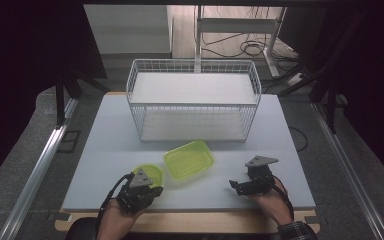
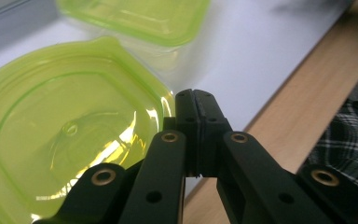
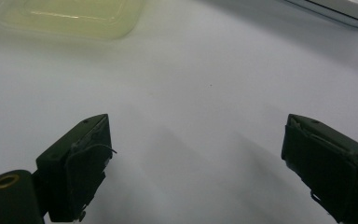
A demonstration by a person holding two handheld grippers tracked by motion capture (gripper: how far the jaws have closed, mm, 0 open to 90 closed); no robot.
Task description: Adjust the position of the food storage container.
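A pale grey-white board is serving as the work surface, sitting on a wooden tabletop whose edge is showing along the near side. Three items are resting directly on the board. A white wire basket is standing upright toward the far edge, its open side facing the near side. A lime-green container is lying just in front of the basket — clear of it. A lime-green lid is lying near the container's left corner; whether they touch cannot be told.
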